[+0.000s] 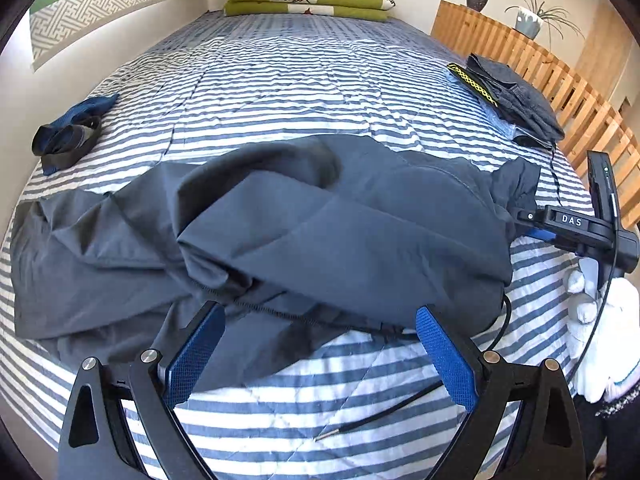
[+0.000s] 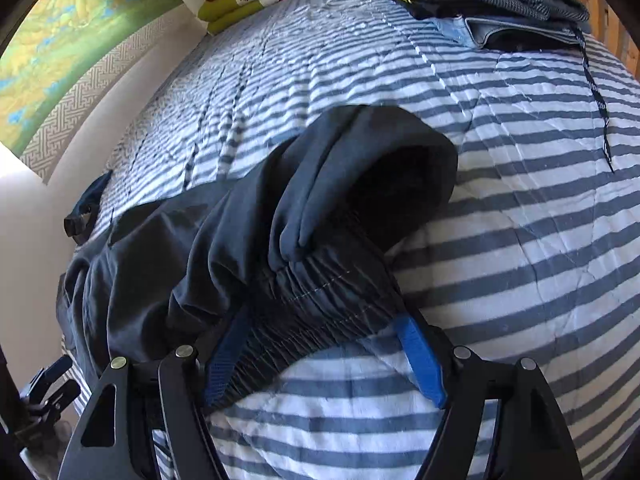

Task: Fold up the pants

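Note:
Dark navy pants (image 1: 304, 232) lie crumpled across the striped bed cover (image 1: 280, 92). The legs trail left and the waist lies to the right. My left gripper (image 1: 320, 344) is open at the near edge of the fabric, blue pads (image 1: 192, 360) wide apart, holding nothing. A black drawstring (image 1: 384, 416) runs out between them. In the right wrist view the elastic waistband (image 2: 316, 312) lies bunched between the spread fingers of my right gripper (image 2: 324, 360), which looks open. From the left wrist view, the right gripper (image 1: 536, 224) sits at the waist end, held by a white-gloved hand (image 1: 596, 304).
A stack of folded clothes (image 1: 516, 96) lies at the bed's right side beside a wooden slatted rail (image 1: 568, 92). Folded green blankets (image 1: 308, 0) sit at the far end. A blue and black strap item (image 1: 68, 136) lies at the left, close to the wall.

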Action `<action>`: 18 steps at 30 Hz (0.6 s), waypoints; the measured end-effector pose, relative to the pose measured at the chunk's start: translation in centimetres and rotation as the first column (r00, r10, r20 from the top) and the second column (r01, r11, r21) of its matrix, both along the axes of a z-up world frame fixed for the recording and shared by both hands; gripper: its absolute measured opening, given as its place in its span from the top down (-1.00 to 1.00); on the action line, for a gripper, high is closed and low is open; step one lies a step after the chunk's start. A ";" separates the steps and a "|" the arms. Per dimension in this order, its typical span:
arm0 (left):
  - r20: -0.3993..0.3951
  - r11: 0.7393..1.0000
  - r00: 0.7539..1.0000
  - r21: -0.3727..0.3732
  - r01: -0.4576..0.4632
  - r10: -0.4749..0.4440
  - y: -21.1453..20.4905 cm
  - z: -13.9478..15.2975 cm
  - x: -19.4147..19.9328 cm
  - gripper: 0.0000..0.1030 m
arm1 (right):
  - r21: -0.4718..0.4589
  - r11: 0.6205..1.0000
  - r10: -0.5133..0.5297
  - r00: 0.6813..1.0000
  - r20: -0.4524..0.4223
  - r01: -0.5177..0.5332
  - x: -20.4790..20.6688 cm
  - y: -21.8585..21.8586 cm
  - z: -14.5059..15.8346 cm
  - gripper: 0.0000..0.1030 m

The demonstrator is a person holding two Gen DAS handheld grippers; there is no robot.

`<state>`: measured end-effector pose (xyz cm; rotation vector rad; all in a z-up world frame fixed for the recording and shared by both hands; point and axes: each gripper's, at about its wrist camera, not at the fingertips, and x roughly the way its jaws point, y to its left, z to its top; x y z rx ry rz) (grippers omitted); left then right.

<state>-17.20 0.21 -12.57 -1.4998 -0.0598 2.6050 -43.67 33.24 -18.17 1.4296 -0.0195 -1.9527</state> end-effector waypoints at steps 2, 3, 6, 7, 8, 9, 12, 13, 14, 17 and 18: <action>0.009 1.000 1.000 0.025 0.011 -0.011 1.1 0.0 -0.9 -0.87 | -0.042 0.999 0.009 1.000 0.025 -0.008 -0.2 -0.4 0.1 0.21; 0.013 0.999 1.000 0.040 0.022 -0.022 1.4 -0.1 -1.5 -0.72 | -0.031 1.000 0.003 1.000 0.015 -0.003 -0.2 -0.5 0.3 0.34; 0.036 0.998 0.999 0.048 0.039 -0.041 2.4 -0.1 -2.2 0.01 | 0.006 1.000 0.009 0.998 -0.057 -0.009 0.2 -0.5 1.9 0.69; 0.038 0.997 0.998 0.054 0.046 -0.048 2.6 0.1 -2.1 0.13 | 0.004 1.000 0.019 0.997 -0.080 -0.019 0.3 -0.3 2.7 0.79; 0.032 0.997 0.998 0.056 0.056 -0.057 2.5 0.4 -2.3 0.28 | 0.005 1.000 0.027 0.994 -0.104 -0.026 0.5 -0.2 3.7 0.86; 0.019 0.997 0.998 0.048 0.063 -0.064 2.7 0.6 -2.6 0.40 | 0.011 1.000 0.031 0.990 -0.136 -0.029 0.7 -0.1 4.8 0.88; -0.005 0.997 0.998 0.036 0.066 -0.065 1.8 1.1 -4.3 0.64 | -0.006 0.999 0.040 0.974 -0.223 -0.042 0.8 0.0 8.3 0.90; -0.012 0.997 0.998 0.044 0.064 -0.064 1.4 1.4 -4.9 0.66 | -0.015 0.999 0.040 0.970 -0.241 -0.045 0.5 -0.2 9.4 0.91; -0.022 0.997 0.998 0.049 0.058 -0.057 1.3 1.9 -5.2 0.67 | -0.021 0.999 0.040 0.965 -0.260 -0.047 0.1 -0.6 10.4 0.91; -0.051 0.998 0.998 0.045 0.049 -0.046 0.8 3.3 -6.8 0.67 | -0.012 0.999 0.044 0.941 -0.335 -0.051 -1.0 -2.2 13.1 0.91; -0.059 0.998 0.997 0.036 0.046 -0.043 0.7 3.6 -7.2 0.66 | -0.008 0.999 0.044 0.933 -0.358 -0.051 -1.6 -2.8 13.9 0.91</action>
